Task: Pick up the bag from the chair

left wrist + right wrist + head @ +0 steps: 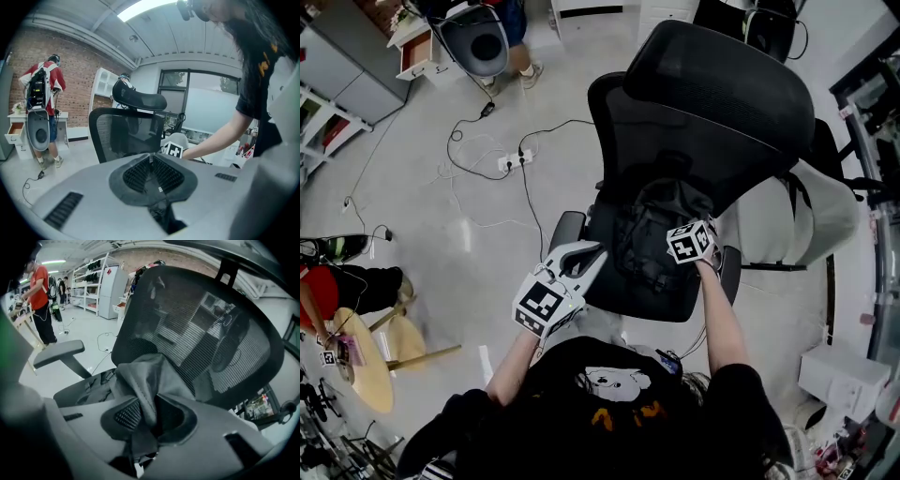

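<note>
In the head view the right gripper [690, 244] shows only its marker cube, and its jaws are hidden against the bag [661, 220]. In the right gripper view a fold of the bag runs between the closed pads and its end is lost in the dark throat. The person's torso covers the front edge of the chair [712, 112] seat. The left gripper [151, 161] body blocks the seat from its own view. A person in red [314, 298] is cut off at the head view's left edge.

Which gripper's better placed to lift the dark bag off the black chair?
Right. The right gripper is shut on a fold of the dark fabric bag on the black mesh office chair; the left gripper is shut, empty, away from it.
</note>
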Tool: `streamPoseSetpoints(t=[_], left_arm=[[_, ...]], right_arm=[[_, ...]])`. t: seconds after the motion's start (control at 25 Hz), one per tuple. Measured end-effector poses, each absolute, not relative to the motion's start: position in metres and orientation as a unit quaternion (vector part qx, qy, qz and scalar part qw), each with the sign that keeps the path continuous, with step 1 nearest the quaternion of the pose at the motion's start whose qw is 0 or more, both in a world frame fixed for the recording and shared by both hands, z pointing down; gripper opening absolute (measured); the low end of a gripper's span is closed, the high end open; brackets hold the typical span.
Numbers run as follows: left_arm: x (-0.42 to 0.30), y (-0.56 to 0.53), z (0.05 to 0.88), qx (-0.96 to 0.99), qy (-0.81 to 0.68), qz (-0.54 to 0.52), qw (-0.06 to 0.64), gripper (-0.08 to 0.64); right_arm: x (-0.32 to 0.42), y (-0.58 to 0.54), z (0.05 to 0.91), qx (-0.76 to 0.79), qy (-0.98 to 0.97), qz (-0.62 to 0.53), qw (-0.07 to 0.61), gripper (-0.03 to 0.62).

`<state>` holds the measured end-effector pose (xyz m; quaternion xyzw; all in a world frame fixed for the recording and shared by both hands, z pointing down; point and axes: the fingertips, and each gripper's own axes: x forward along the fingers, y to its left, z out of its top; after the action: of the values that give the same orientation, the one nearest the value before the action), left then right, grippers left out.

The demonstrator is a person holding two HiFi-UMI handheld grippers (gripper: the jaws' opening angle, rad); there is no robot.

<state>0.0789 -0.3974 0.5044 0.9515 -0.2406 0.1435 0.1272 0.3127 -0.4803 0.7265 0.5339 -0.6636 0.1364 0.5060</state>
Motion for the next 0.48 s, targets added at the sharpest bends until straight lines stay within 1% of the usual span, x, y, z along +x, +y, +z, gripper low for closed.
streamPoseSetpoints(t=[0.24, 0.48], left_arm=[[0.083, -0.389, 0.501, 0.953, -0.238, 0.144, 0.124, 0.028], [0.089, -0.373, 0.498, 0.955, -0.230, 0.139, 0.125, 0.028]], right_arm=[[0.298, -0.452, 0.693, 0.586, -0.677, 0.211, 0.391, 0.051], [0.281, -0.412, 0.663, 0.591, -0.690, 0.263, 0.325, 0.044]])
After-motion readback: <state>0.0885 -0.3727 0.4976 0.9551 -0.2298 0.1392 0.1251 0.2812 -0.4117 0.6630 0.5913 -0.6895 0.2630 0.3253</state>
